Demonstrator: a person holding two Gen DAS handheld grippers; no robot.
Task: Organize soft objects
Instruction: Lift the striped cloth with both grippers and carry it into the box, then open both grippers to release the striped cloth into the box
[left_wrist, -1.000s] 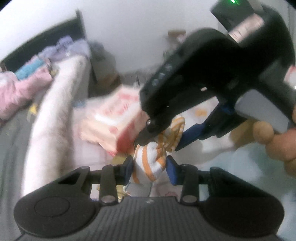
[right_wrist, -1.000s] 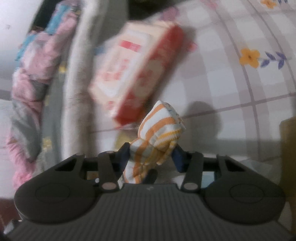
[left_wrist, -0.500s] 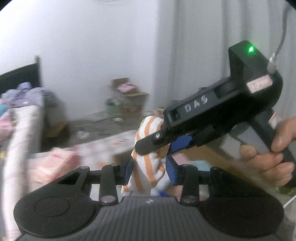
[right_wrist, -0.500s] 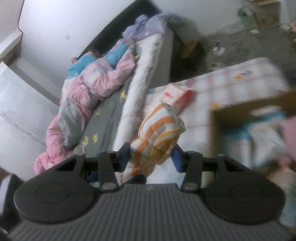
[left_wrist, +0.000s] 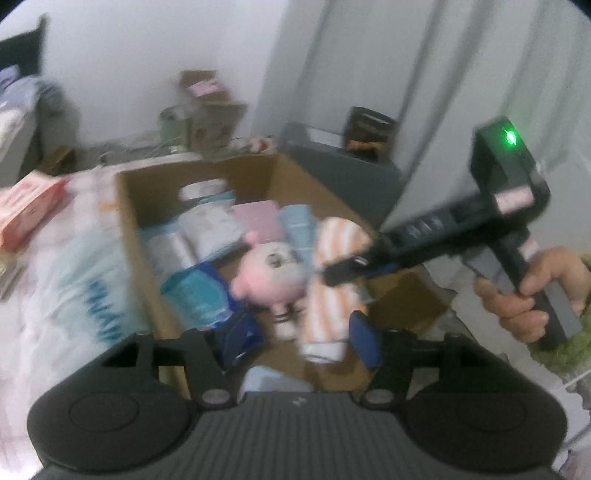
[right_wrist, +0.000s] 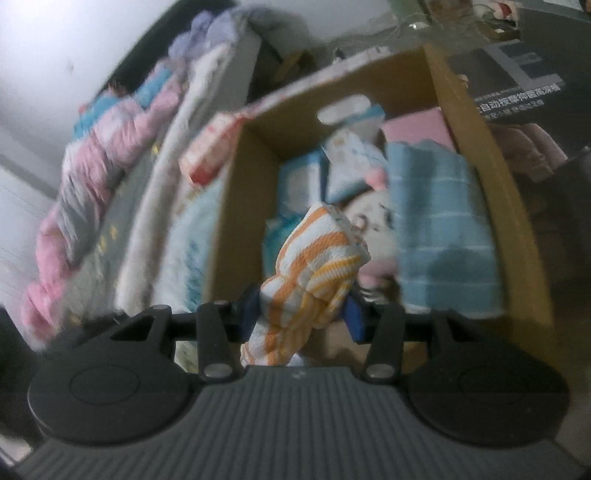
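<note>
An orange-and-white striped cloth (right_wrist: 314, 273) is clamped in my right gripper (right_wrist: 301, 314), held over an open cardboard box (right_wrist: 476, 122). In the left wrist view the same cloth (left_wrist: 330, 280) hangs from the right gripper (left_wrist: 343, 267) above the box (left_wrist: 129, 221). My left gripper (left_wrist: 299, 338) is open, its blue pads apart, with the cloth's lower end hanging between them and not gripped. Inside the box lie a pink plush toy (left_wrist: 271, 273), a blue checked towel (right_wrist: 439, 225) and several soft packs.
A red-and-white pack (left_wrist: 26, 206) lies on the white bedding left of the box. A large plastic-wrapped pack (left_wrist: 74, 280) leans by the box's left wall. A bed with pink and blue quilts (right_wrist: 99, 166) runs along the left. A dark grey case (left_wrist: 343, 166) stands behind the box.
Both grippers swung from the bedding to over the cardboard box. The left gripper, shut on the cloth before, has opened; the right gripper still holds the cloth.
</note>
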